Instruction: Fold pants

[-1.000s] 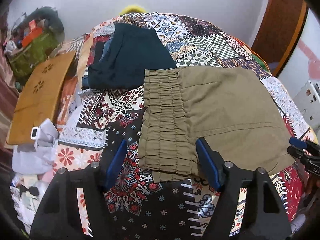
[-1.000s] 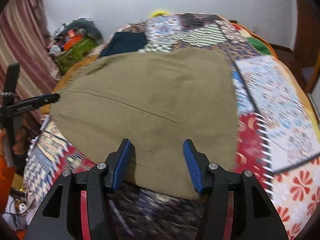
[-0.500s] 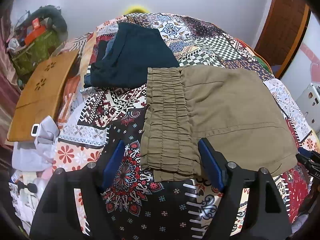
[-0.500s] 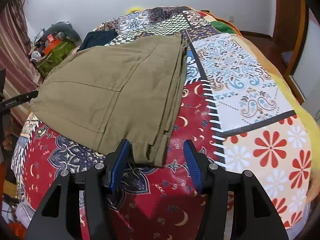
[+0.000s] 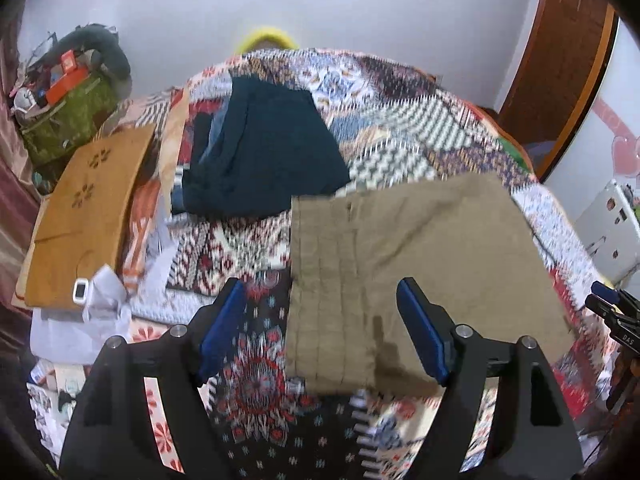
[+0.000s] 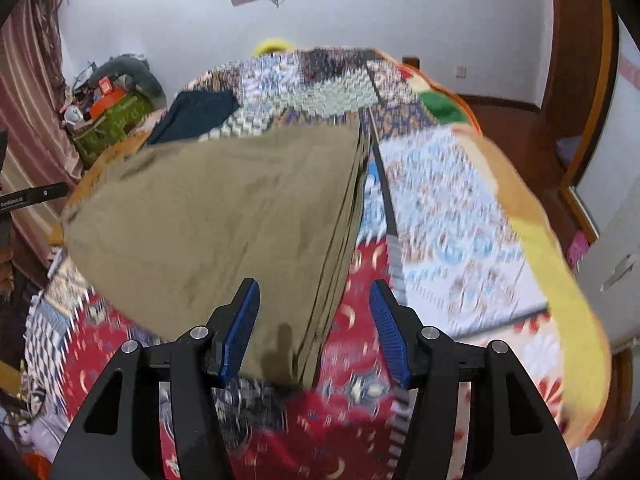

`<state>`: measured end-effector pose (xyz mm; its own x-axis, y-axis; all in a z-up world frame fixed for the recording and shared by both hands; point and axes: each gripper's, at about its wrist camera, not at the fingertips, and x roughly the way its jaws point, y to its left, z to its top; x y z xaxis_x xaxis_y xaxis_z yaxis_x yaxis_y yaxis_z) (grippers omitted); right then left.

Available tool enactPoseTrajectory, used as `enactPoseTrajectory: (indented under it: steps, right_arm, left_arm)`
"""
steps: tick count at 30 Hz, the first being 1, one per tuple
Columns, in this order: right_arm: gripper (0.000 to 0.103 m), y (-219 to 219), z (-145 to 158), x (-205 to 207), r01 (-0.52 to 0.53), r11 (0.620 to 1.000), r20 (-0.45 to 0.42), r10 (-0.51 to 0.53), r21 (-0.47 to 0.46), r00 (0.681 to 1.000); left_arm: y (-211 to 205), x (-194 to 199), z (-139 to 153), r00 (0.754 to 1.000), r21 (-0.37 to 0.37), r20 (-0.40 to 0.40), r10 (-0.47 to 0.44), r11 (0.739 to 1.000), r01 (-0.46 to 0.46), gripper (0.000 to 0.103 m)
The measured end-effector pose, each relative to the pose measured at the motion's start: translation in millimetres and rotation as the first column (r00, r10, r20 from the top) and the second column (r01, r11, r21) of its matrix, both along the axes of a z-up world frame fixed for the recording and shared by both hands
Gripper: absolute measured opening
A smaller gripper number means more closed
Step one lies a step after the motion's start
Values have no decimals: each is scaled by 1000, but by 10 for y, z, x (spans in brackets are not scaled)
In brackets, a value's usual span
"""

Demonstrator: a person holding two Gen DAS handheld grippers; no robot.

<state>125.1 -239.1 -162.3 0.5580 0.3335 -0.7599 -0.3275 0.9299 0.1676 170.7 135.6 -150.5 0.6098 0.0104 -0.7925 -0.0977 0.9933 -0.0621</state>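
Note:
The olive-green pants [image 5: 420,256] lie folded flat on the patterned bedspread [image 5: 256,248], elastic waistband toward the left wrist view's near side. My left gripper [image 5: 320,332] is open and empty, its blue pads straddling the waistband's near corner from above. In the right wrist view the pants [image 6: 224,224] show as a stacked fold with layered edges on the right. My right gripper [image 6: 314,332] is open and empty over the near folded corner. The right gripper's tip also shows in the left wrist view [image 5: 612,312].
A folded dark navy garment [image 5: 264,152] lies beyond the pants. A wooden lap board [image 5: 88,216] and white cloth [image 5: 88,312] sit at the bed's left edge. A cluttered green bag [image 5: 68,120] stands by the wall. A wooden door [image 6: 576,80] is right.
Both grippers moved, so both views are now blurred. The right gripper came in closer over the pants' near folded corner. The left view tilted up; the pants lie as before.

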Motion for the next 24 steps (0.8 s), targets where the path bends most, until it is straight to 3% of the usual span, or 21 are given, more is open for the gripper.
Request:
enactPoseTrajectory:
  steps: [9,16,24]
  right_arm:
    - [54,63,228,588,-11,1000,73,9,25,997]
    - [54,101,86,1230,-20,999,30,19,39,999]
    - [54,208,-242,1891,-51,995,-60,56,80,997]
  left_arm:
    - [78,598,145,1000,18,11,17,1000,-17,84]
    - [184,1055,-150,997,1,-77,32,999,-32,84]
    - [203,1271,-572,985,-4,-164,52,999,-53,84]
